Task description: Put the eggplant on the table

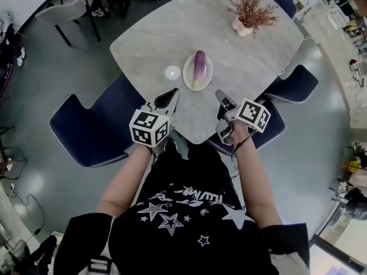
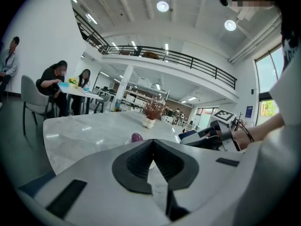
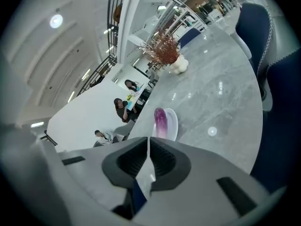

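Observation:
A purple eggplant point(image 1: 199, 68) lies on a small white plate point(image 1: 188, 75) near the middle of the grey marble table point(image 1: 241, 67). In the right gripper view the eggplant point(image 3: 160, 122) shows just beyond the jaws, on the plate point(image 3: 171, 122). Only its tip point(image 2: 136, 137) peeks over the jaws in the left gripper view. My left gripper point(image 1: 172, 95) is shut and empty, over the table's near edge, left of the plate. Right of the plate my right gripper point(image 1: 220, 97) hovers, shut and empty too.
A vase of dried reddish branches point(image 1: 250, 11) stands at the table's far side. A small white disc point(image 1: 172, 71) lies left of the plate. Dark blue chairs point(image 1: 92, 128) point(image 1: 293, 86) flank the table. People sit at a farther table point(image 2: 66, 86).

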Action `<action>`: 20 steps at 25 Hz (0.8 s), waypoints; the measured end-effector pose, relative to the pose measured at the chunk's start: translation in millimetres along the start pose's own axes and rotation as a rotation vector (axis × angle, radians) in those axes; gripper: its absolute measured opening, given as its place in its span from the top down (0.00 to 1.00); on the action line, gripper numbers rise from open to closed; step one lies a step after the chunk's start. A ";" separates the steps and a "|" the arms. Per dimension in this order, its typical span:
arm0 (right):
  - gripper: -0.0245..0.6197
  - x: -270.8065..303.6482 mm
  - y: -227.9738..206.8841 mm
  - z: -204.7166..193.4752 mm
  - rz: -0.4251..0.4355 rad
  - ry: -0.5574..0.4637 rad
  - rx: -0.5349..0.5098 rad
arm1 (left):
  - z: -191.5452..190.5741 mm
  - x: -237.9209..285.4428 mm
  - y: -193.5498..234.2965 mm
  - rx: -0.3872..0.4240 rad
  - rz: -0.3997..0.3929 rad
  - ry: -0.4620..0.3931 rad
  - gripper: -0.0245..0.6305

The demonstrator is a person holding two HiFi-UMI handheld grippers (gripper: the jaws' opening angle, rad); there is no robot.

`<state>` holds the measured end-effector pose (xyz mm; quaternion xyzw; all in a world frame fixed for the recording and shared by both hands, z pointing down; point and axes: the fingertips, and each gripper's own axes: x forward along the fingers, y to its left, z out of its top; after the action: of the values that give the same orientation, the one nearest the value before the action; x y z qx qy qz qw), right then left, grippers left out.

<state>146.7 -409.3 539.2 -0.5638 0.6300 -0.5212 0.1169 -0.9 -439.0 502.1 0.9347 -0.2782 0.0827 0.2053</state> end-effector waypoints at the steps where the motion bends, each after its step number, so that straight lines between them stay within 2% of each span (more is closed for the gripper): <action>1: 0.93 -5.0 2.7 -1.3 -0.001 0.004 -0.022 | -3.0 -2.2 -5.4 -0.005 0.000 0.004 0.95; 4: 0.93 -16.3 12.5 -6.7 0.022 0.028 -0.071 | -8.7 -9.5 -20.0 -0.006 0.005 0.012 0.95; 8: 0.93 -21.2 26.4 -15.2 0.086 0.053 -0.076 | -9.3 -19.5 -28.4 -0.006 0.029 0.007 0.95; 13: 0.93 -30.4 34.3 -24.7 0.110 0.094 -0.134 | -10.2 -28.1 -40.5 -0.009 0.070 0.000 0.95; 20: 0.93 -77.1 18.9 -34.2 0.175 0.142 -0.155 | -23.0 -29.3 -113.2 0.009 0.114 -0.028 0.95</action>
<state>136.4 -330.5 505.0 -0.4756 0.7219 -0.4973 0.0730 36.6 -328.8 476.8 0.9193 -0.3336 0.0823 0.1921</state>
